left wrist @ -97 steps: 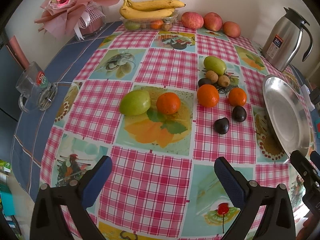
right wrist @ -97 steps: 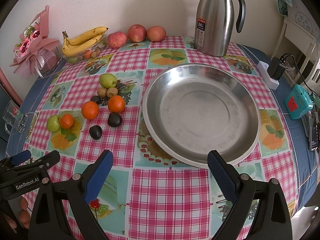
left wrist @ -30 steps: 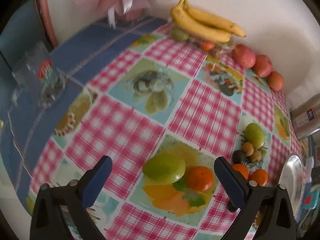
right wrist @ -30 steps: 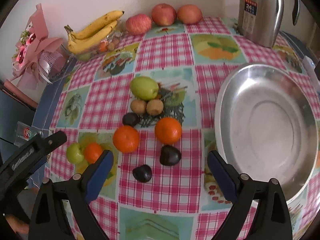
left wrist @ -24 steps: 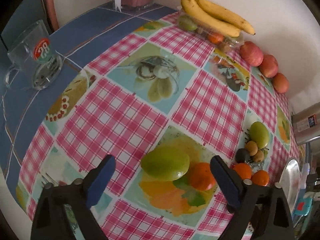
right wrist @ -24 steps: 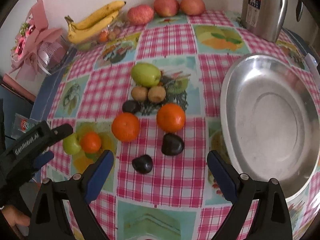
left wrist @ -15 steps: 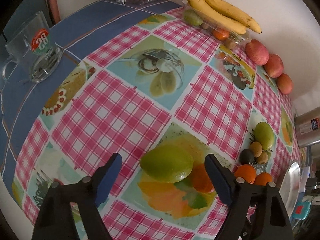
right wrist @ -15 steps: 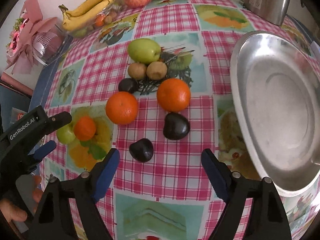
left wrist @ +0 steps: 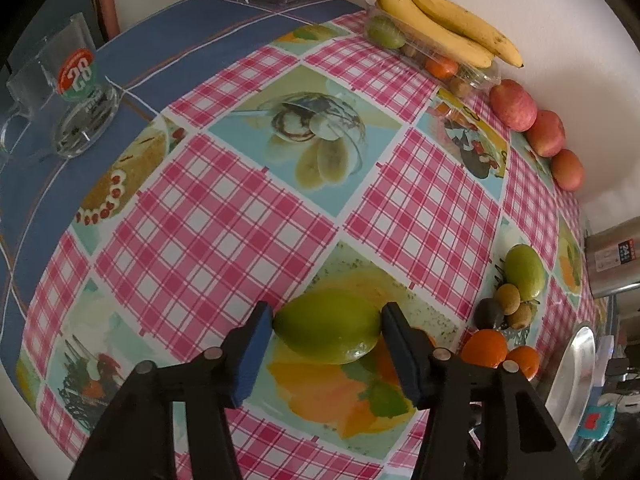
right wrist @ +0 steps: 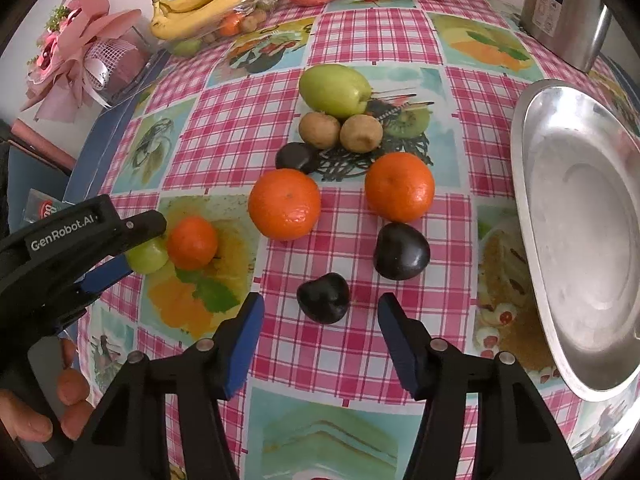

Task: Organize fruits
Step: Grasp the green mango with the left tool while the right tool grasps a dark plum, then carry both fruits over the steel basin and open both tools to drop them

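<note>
- Green fruit (left wrist: 329,326) lying crosswise between left tool (left wrist: 328,322) pads, both touching: gripped, jaws just closing.
- Dark plum (right wrist: 324,297) centred between right tool (right wrist: 320,320) pads, ungripped, closing.

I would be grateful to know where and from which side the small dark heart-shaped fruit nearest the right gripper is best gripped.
Probably from above, closing on the two rounded flanks of the small dark heart-shaped fruit. It lies alone on the checked tablecloth, clear on both sides, already centred ahead of the right gripper, whose jaws have been closing but do not yet touch it.
</note>
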